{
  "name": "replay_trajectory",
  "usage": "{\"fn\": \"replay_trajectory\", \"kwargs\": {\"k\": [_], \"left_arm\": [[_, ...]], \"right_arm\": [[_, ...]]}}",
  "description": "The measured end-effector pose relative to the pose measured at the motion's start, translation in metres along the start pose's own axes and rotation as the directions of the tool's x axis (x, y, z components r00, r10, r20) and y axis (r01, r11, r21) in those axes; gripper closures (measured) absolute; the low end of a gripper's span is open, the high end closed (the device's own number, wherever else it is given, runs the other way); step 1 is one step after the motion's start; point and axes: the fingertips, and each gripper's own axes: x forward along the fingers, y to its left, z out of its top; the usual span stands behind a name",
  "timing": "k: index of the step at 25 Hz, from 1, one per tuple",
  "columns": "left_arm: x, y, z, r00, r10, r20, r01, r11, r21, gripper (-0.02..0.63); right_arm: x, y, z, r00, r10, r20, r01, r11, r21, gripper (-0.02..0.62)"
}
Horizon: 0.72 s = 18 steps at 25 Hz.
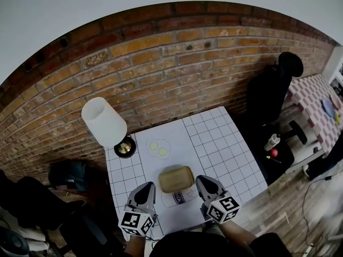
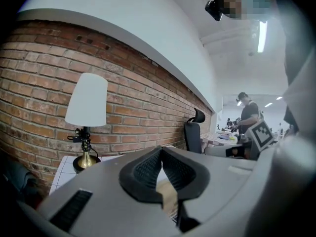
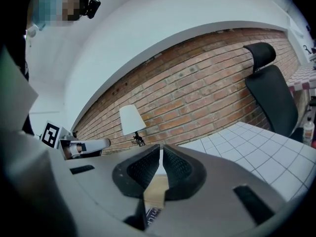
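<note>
A tan rectangular box [image 1: 176, 179] with rounded corners lies near the front of the white gridded table [image 1: 221, 143], with a dark printed label [image 1: 179, 198] on its near side. My left gripper [image 1: 147, 187] hovers just left of the box, my right gripper [image 1: 204, 180] just right of it, both apart from it. Each pair of jaws is shut with nothing between them. The left gripper [image 2: 161, 151] view shows the tan box [image 2: 168, 197] below its jaws. The right gripper [image 3: 161, 148] view likewise shows the box [image 3: 155, 191] beneath.
A white-shaded lamp [image 1: 104, 121] on a brass base stands at the table's back left. Two yellow-green discs [image 1: 158, 148] lie on a white sheet behind the box. A brick wall [image 1: 161, 74] backs the table. A black office chair [image 1: 270, 92] stands to the right. A person [image 2: 247, 113] stands far off.
</note>
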Motion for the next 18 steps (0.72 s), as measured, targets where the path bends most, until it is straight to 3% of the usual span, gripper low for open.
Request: {"fn": "replay_trajectory", "kwargs": {"k": [5,14,17,18], "left_arm": [[0.007,0.007,-0.025,0.998,-0.028,-0.059,0.025,0.999,-0.046,0.595],[0.012,0.021,-0.054,0.991,-0.010,-0.130,-0.003,0.995,-0.105,0.589],[0.014,0.026,-0.066,0.986,-0.009,-0.165,-0.012,0.992,-0.125,0.524],[0.015,0.027,-0.071,0.984,-0.012,-0.179,-0.012,0.991,-0.133,0.511]], "right_arm": [[0.011,-0.004,-0.026,0.998,-0.020,-0.067,0.019,1.000,-0.006,0.591],[0.021,-0.016,-0.050,0.988,-0.060,-0.142,0.062,0.998,0.009,0.586],[0.025,-0.019,-0.060,0.981,-0.064,-0.181,0.070,0.997,0.026,0.487],[0.026,-0.020,-0.063,0.980,-0.065,-0.189,0.071,0.997,0.029,0.487]]}}
